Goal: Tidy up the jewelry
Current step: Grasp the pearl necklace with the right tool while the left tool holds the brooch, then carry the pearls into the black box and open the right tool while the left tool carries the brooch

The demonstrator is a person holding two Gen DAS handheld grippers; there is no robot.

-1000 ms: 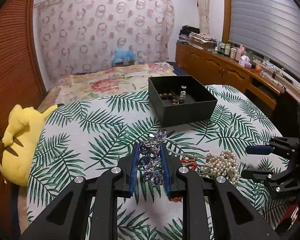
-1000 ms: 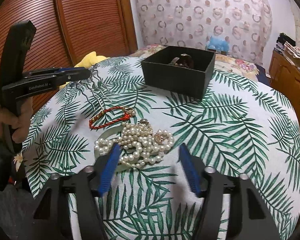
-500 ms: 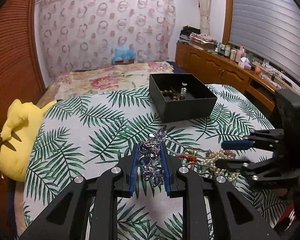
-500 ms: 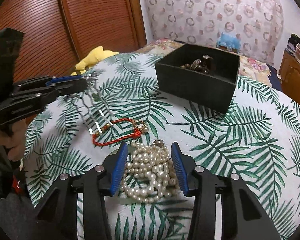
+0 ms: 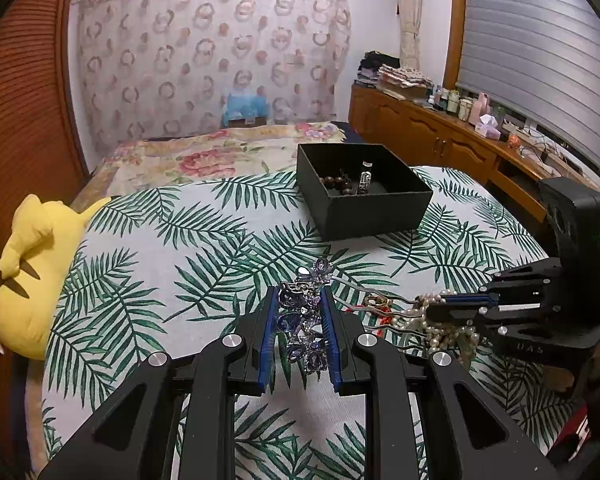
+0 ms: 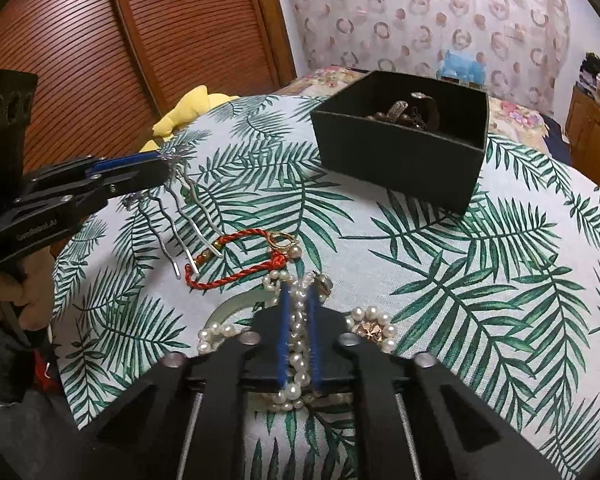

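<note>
The left tool (image 5: 300, 330) is pinching a purple jewelled hair comb (image 5: 304, 320) by its ornamented head, the metal prongs trailing out to the side above the leaf-print desk (image 5: 148, 264). The right tool (image 6: 299, 336) is pressed together on a heap of pearl necklace (image 6: 296, 344); beads show between its blue pads and more strands spill out on both sides. A red cord bracelet (image 6: 236, 256) with a gold ring (image 6: 281, 240) lies touching the pearls' far edge, and the comb's prongs rest just beside the cord. The black box (image 6: 400, 160), already holding dark beads and a small vial, stands well apart toward the far side of the desk. Risks noted: the grip covers only part of the pearl heap, so loose loops may hang, swing and snag the cord or ring on lifting, dragging them along. Round beads may roll out of the pads. The comb's prongs could hook the cord if the left tool moves first.
</note>
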